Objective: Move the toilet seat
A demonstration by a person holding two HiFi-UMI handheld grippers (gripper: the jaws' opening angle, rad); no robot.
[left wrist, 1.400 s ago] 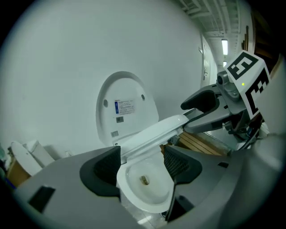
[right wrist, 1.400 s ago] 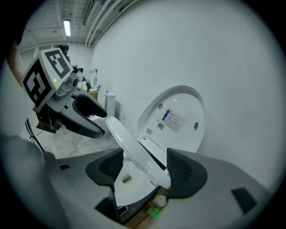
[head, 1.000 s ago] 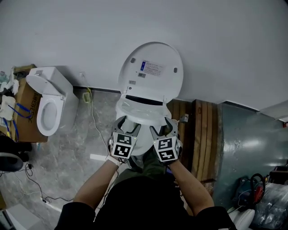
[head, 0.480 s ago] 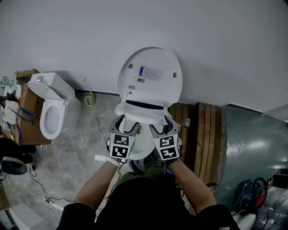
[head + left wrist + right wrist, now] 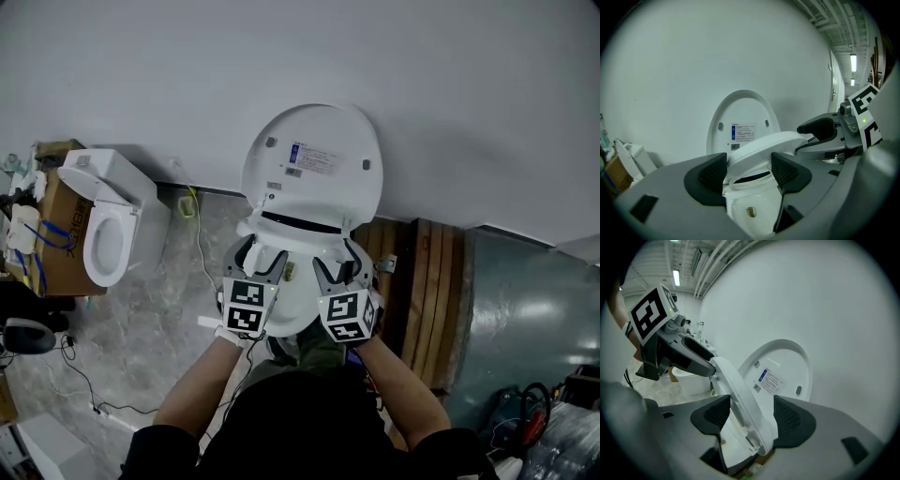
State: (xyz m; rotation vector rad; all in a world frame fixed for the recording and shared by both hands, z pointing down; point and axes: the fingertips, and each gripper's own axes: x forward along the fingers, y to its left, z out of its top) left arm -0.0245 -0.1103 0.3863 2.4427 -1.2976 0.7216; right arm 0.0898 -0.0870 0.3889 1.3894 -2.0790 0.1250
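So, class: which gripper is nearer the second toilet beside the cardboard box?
Left. The left gripper, shut on the toilet seat, is right of the second toilet; the right gripper holds the seat's far side, farther away.

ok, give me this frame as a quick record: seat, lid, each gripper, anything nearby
toilet seat: partly raised, tilted off the bowl
lid: fully up, against the wall
left gripper: jaws closed on the seat's left rim
right gripper: jaws closed on the seat's right rim
nearby: second toilet to the left, lid open, next to a cardboard box
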